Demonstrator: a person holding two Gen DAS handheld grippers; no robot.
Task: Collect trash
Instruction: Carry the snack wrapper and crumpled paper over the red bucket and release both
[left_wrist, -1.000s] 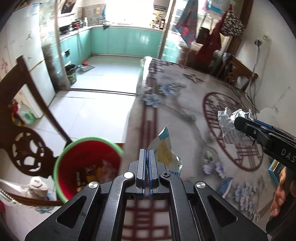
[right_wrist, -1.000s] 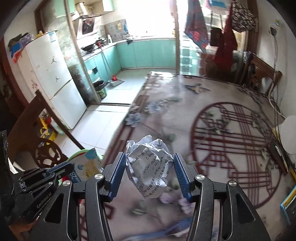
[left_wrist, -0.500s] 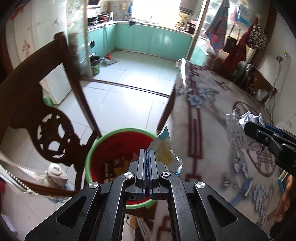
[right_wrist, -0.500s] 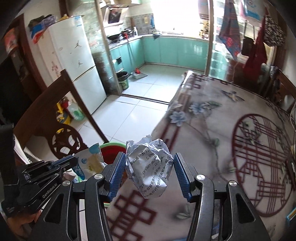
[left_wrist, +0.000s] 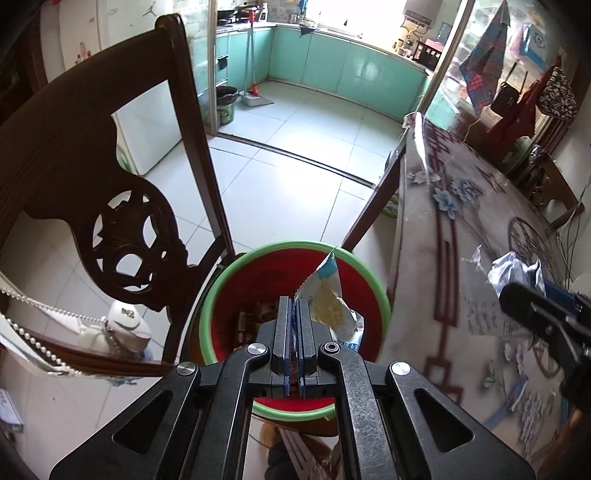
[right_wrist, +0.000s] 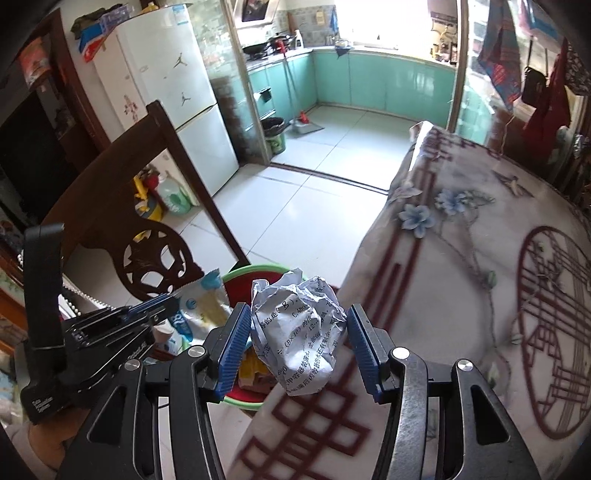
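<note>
Carrying trash off the surface's edge, the left hand-held gripper (left_wrist: 292, 314), clamped on a snack wrapper (left_wrist: 328, 295), now hangs over the red bin (left_wrist: 369, 280); the right hand-held gripper (right_wrist: 295, 341), clamped on crumpled paper (right_wrist: 299, 332), trails near that edge. Release looks next.

Crumpled paper (right_wrist: 299, 332), lower centre of the right wrist view: carried printed Chinese lines with "(B)", "C. 480" and "(B×10)" legible; the rest was too creased to read.
Snack wrapper (right_wrist: 197, 314), lower left of the same view: showed large white digits, seemingly "28", on a blue patch.
Snack wrapper's lower edge (left_wrist: 351, 345), centre of the left wrist view: small blue print, too small to read.
Left tool (right_wrist: 153, 308), body at the lower left: white lettering, unreadable.
Fridge (right_wrist: 166, 70), upper left: dark jumping-figure stickers, no words.
</note>
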